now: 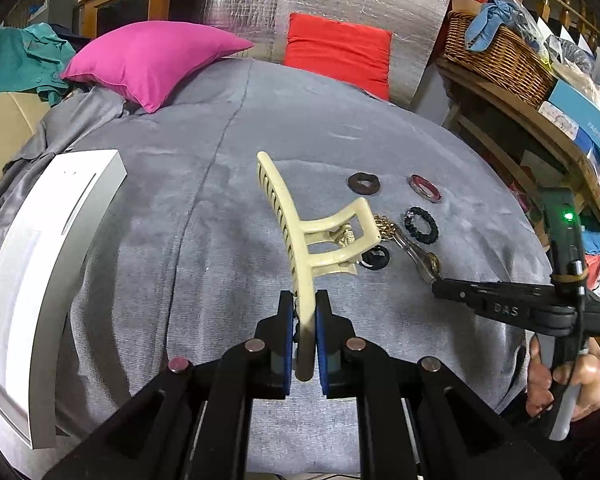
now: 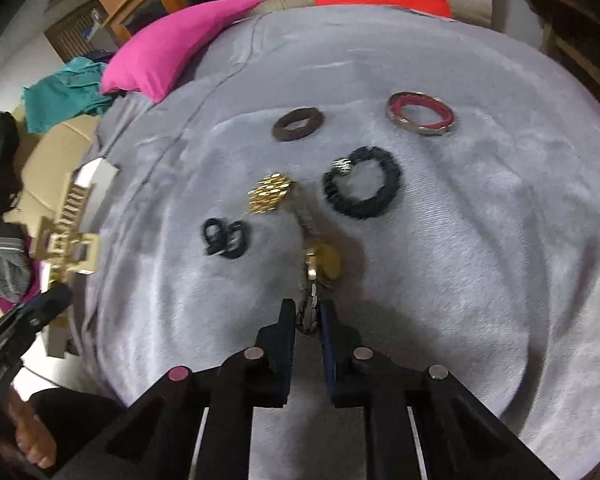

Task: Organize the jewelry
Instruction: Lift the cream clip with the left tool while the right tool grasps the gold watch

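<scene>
My left gripper [image 1: 306, 320] is shut on a cream hair claw clip [image 1: 300, 232] and holds it above the grey blanket [image 1: 180, 220]. My right gripper [image 2: 308, 320] is shut on the end of a gold and silver chain piece [image 2: 312, 248] that lies on the blanket; its gold cluster [image 2: 270, 193] rests further out. The right gripper also shows in the left wrist view [image 1: 440, 286]. On the blanket lie a brown ring [image 2: 298, 124], a red-lined bangle [image 2: 420, 114], a black scrunchie [image 2: 362, 182] and small black rings [image 2: 226, 238].
A white organizer box [image 1: 52, 240] sits on the blanket at the left. A pink pillow [image 1: 152, 60] and a red cushion [image 1: 340, 50] lie at the back. A wicker basket [image 1: 496, 52] and boxes stand on a wooden shelf at the right.
</scene>
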Tool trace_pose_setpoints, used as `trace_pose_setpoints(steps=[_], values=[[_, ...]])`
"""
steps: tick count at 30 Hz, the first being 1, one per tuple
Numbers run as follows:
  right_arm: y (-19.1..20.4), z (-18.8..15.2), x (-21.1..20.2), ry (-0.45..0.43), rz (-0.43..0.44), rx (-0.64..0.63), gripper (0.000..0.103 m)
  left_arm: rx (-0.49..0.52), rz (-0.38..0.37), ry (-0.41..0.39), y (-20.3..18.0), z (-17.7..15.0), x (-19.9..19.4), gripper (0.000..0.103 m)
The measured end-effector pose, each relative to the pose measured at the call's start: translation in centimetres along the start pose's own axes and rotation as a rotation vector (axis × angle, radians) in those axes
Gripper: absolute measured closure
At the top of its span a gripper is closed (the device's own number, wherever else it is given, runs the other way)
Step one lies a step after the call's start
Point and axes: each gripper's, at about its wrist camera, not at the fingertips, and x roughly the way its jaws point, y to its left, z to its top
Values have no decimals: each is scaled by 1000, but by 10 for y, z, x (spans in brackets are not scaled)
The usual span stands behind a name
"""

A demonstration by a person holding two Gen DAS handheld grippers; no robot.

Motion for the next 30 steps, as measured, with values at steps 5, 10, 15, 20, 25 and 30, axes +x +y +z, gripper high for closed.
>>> trace_pose_setpoints(steps=[5, 10, 15, 20, 25, 30], values=[[6, -1, -12, -43, 119, 19, 89, -8, 27, -16, 4, 1, -2, 93], [8, 0, -23, -82, 193, 39, 89, -18, 62, -33, 11, 2, -6, 93], [7, -1, -31, -106, 241, 62, 89, -6, 112, -72, 14, 3, -14, 93], [7, 1, -36, -138, 274, 79, 89, 2, 154, -90, 17, 4, -16, 93], [6, 2, -39, -155, 288, 90, 89, 1, 189, -99, 21, 5, -17, 93], [3, 2, -43, -177, 302, 109, 89, -1, 215, -107, 23, 5, -18, 93]])
